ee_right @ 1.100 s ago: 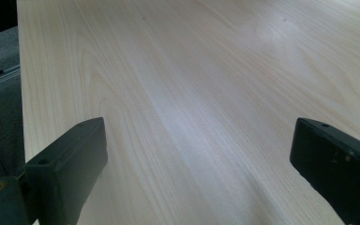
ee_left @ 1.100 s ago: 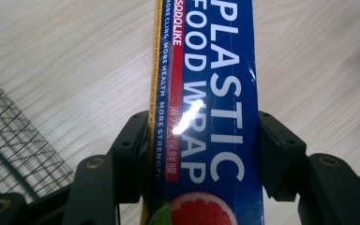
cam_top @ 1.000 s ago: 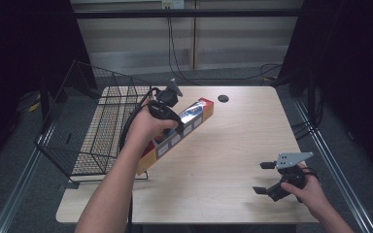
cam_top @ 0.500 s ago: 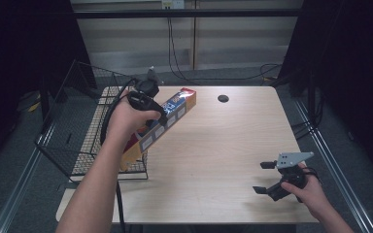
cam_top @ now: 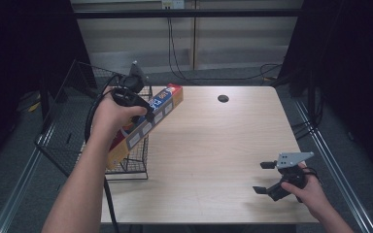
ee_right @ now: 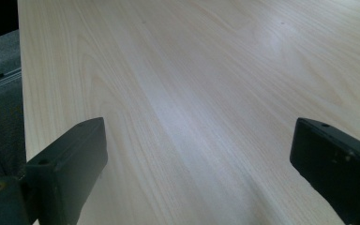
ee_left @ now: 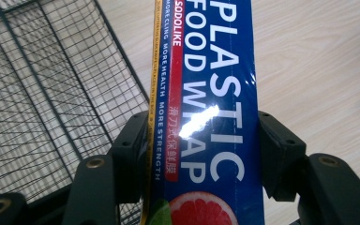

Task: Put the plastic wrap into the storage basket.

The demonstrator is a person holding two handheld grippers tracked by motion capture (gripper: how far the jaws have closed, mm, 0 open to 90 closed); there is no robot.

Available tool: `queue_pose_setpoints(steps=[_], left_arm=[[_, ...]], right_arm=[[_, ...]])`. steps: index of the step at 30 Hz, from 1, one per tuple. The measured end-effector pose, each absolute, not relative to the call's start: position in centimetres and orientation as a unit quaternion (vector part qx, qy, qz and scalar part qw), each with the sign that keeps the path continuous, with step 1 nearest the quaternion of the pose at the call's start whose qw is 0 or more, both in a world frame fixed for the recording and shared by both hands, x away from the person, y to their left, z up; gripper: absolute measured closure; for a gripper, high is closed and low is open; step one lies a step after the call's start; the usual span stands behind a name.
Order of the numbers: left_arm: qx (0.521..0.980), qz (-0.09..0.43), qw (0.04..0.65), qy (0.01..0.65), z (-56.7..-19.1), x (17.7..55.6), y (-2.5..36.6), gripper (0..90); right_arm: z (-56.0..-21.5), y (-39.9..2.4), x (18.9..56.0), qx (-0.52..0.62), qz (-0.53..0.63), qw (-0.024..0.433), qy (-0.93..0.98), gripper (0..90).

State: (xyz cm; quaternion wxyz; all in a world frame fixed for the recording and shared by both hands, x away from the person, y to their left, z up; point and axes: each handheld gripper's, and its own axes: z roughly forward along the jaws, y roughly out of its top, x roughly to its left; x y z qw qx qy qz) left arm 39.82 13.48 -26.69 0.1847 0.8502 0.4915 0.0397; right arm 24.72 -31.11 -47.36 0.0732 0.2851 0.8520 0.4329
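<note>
the jaws of the left gripper (cam_top: 148, 112) are clamped across a long blue-and-orange cardboard box of plastic wrap (cam_top: 145, 124), one black jaw pressed to each long side. the left hand (cam_top: 111, 114) holds it raised and slanted, its low end over the black wire basket (cam_top: 60, 141) at the pale wooden bench's (cam_top: 213, 145) left edge. the forearm stretches forward. the right gripper (cam_top: 267, 177) sits low near the bench's right front corner, jaws spread wide with nothing between them.
</note>
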Motion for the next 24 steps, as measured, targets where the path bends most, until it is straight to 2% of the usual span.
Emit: queue_pose_setpoints(steps=[24], left_arm=[[0.822,0.041,0.190,0.536,-25.5,39.7,17.9,43.9]], right_arm=[[-47.4,-31.1,24.7,0.288,0.434,0.070,0.851,4.3]])
